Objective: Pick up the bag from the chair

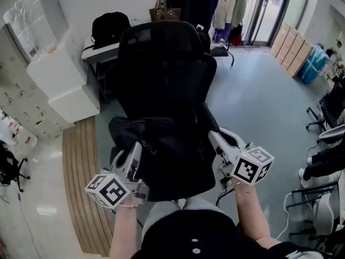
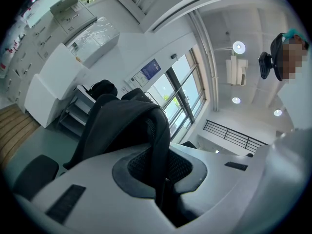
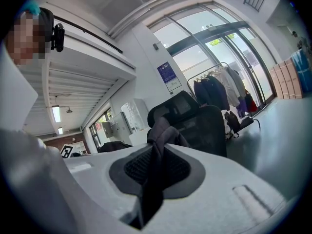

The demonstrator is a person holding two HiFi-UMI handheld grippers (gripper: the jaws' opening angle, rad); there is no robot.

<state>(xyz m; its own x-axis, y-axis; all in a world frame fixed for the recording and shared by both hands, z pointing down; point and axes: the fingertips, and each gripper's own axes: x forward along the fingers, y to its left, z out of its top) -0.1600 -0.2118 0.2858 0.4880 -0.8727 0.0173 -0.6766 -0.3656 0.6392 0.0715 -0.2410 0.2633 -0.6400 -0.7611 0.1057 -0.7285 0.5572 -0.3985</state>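
Head view. Item: black bag (image 1: 170, 161), soft and bulky, low in front of the person and over the seat of the black high-backed chair (image 1: 161, 63). Left gripper (image 1: 135, 154) is at the bag's upper left edge and right gripper (image 1: 217, 142) at its upper right edge, with the bag slung between the two. The seat is hidden beneath the bag, so whether the bottom is clear of it cannot be told. Surroundings: wooden bench (image 1: 81, 171) at left, white cabinets (image 1: 64, 85), a backpack (image 1: 110, 26) on a far desk, stacked boxes (image 1: 294, 47).

Left gripper view. Jaws are drawn in tight on a dark strap (image 2: 157, 150) of the bag, which runs up out of the gap and arches over toward the bag's body. Nothing else is gripped. The camera is tilted toward the ceiling and the windows (image 2: 175, 101).

Right gripper view. Jaws are likewise pinched on a fold of black strap, standing up out of the gap. The chair back is behind it, with a coat rack (image 3: 214, 89) beyond.

Status, as judged: both sides have a grasp, and the bag appears to hang from the two grips. Remaining: carry it fully clear of the chair.
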